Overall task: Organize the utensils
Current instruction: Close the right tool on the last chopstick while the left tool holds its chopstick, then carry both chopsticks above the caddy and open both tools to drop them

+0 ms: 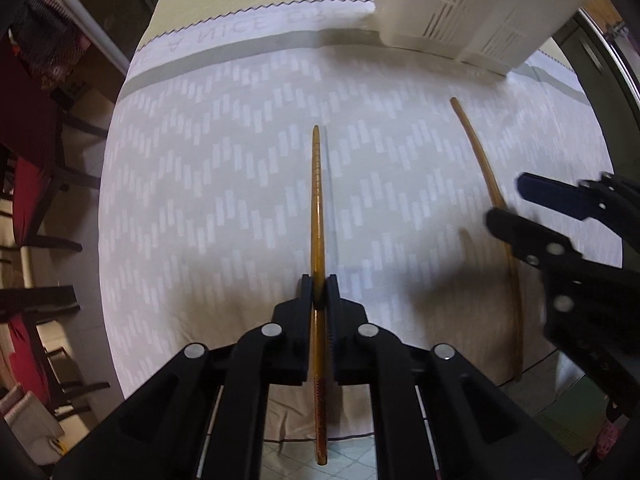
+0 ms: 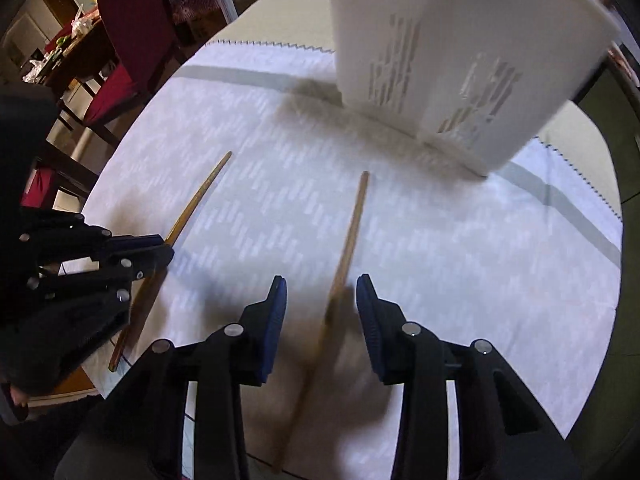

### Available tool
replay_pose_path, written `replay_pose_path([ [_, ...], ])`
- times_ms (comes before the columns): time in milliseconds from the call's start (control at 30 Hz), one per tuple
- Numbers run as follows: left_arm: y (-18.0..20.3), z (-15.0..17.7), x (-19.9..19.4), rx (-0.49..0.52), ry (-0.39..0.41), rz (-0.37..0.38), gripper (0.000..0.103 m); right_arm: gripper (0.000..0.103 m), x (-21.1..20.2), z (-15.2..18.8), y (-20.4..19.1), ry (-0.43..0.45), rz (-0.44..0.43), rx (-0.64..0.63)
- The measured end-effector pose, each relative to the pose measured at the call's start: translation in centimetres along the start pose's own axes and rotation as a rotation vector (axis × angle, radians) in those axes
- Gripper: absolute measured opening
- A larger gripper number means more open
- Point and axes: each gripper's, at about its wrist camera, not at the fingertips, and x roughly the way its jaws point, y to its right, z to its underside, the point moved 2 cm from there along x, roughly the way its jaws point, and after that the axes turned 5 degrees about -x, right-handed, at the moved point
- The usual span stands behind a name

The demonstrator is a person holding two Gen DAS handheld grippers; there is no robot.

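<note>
Two brown wooden chopsticks lie on the white patterned tablecloth (image 1: 220, 200). My left gripper (image 1: 319, 292) points down at the cloth and is shut on the left chopstick (image 1: 317, 200), about a third of the way up from its thick end. In the right wrist view the same left gripper (image 2: 166, 250) clamps that chopstick (image 2: 200, 196). My right gripper (image 2: 322, 300) straddles the other chopstick (image 2: 352, 232); its blue pads stand apart with a gap on each side. From the left wrist view, the right gripper (image 1: 508, 208) hovers over this second chopstick (image 1: 480, 152).
A white slotted plastic holder (image 1: 460, 8) (image 2: 440, 60) stands upright at the far side of the cloth, beyond both chopsticks. Dark wooden chairs with red cushions (image 2: 128, 40) stand off the table's left side. The table's near edge is close behind the thick ends.
</note>
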Motion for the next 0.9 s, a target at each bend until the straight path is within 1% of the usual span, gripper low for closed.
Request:
replay_pose_path([
  [100, 0.7, -1.4, 0.4, 0.006, -0.012, 0.008, 0.007, 0.033, 0.9, -0.7, -0.1, -0.027, 0.023, 0.005],
  [167, 0.6, -1.5, 0.4, 0.011, -0.022, 0.012, 0.007, 0.033, 1.2, -1.2, -0.1, -0.042, 0.031, 0.010],
  [300, 0.6, -3.8, 0.4, -0.001, -0.032, 0.022, 0.007, 0.031, 2.1, -2.3, 0.3, -0.071, 0.047, 0.027],
  [467, 0.8, -6.9, -0.1, 0.011, -0.033, 0.009, 0.007, 0.028, 2.7, -2.9, 0.0, -0.083, 0.075, 0.014],
  [567, 1.5, -7.7, -0.3, 0.019, -0.034, 0.007, 0.007, 0.019, 2.9, -3.1, -0.1, -0.093, 0.065, 0.011],
  [600, 1.5, -8.0, -0.3, 0.020, -0.035, 0.012, 0.007, 0.008, 2.9, -3.2, -0.1, -0.096, 0.065, 0.014],
  [667, 1.5, -8.3, -0.5, 0.019, -0.032, 0.023, 0.007, 0.006, 3.0, -3.5, 0.1, -0.096, 0.055, 0.024],
  [733, 2.0, -8.6, -0.4, 0.018, -0.031, 0.032, 0.007, 0.006, 2.8, -3.4, 0.3, -0.083, 0.044, 0.037],
  [800, 1.9, -8.9, -1.0, 0.016, -0.002, 0.033, 0.007, 0.006, 1.8, -3.2, 0.4, -0.044, 0.029, 0.040],
  [900, 1.1, -8.9, -2.8, 0.015, 0.033, 0.055, 0.007, 0.006, -1.5, -2.5, 0.6, 0.045, 0.008, 0.035],
])
